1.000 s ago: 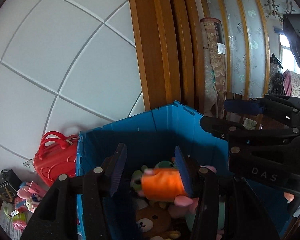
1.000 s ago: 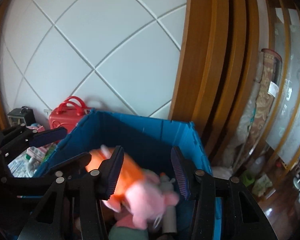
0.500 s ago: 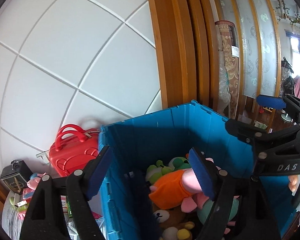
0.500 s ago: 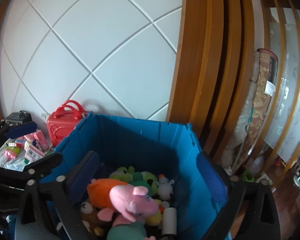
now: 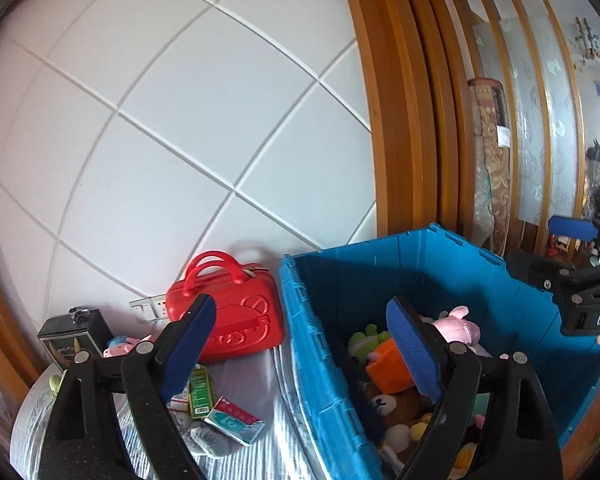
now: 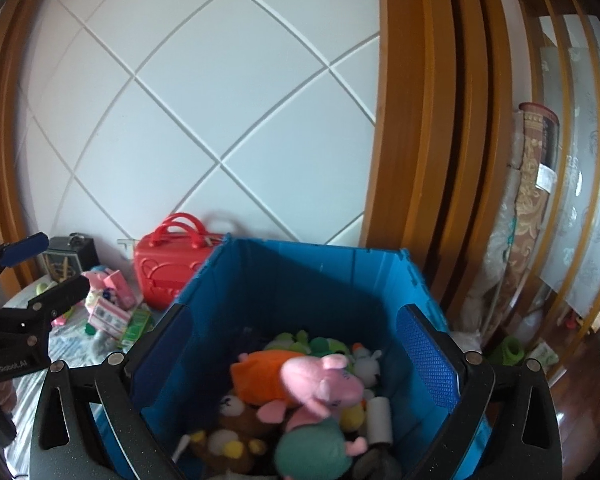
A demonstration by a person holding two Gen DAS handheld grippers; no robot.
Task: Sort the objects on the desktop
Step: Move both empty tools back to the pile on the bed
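Right wrist view: pig toy lies in the blue crate, both grippers empty

Right wrist view looks down into the blue crate (image 6: 300, 276), where the pink pig plush (image 6: 320, 380) in its orange dress lies on top of the heap of soft toys, among a brown bear (image 6: 236, 412) and green plush pieces at the far side. The right gripper (image 6: 296, 356) hangs over the crate with its jaws spread wide, nothing between the blue pads; the pig sits below and apart from them. At the far left of this view the left gripper (image 6: 36, 268) shows over the table.

From the left wrist camera, the left gripper (image 5: 300, 344) straddles the crate's left wall (image 5: 312, 344): its left finger is over the table, its right finger over the toys. Its jaws are opening and nothing is between them. The pig plush (image 5: 456, 324) shows just beyond the right pad, inside the crate. Left of the crate, a red toy suitcase (image 5: 228, 316) stands against the white tiled wall (image 5: 172, 140). Small boxes and packets (image 5: 204, 396) lie scattered on the table near it, with a dark box (image 5: 72, 336) at the far left. The right gripper (image 5: 568, 256) appears at the right edge
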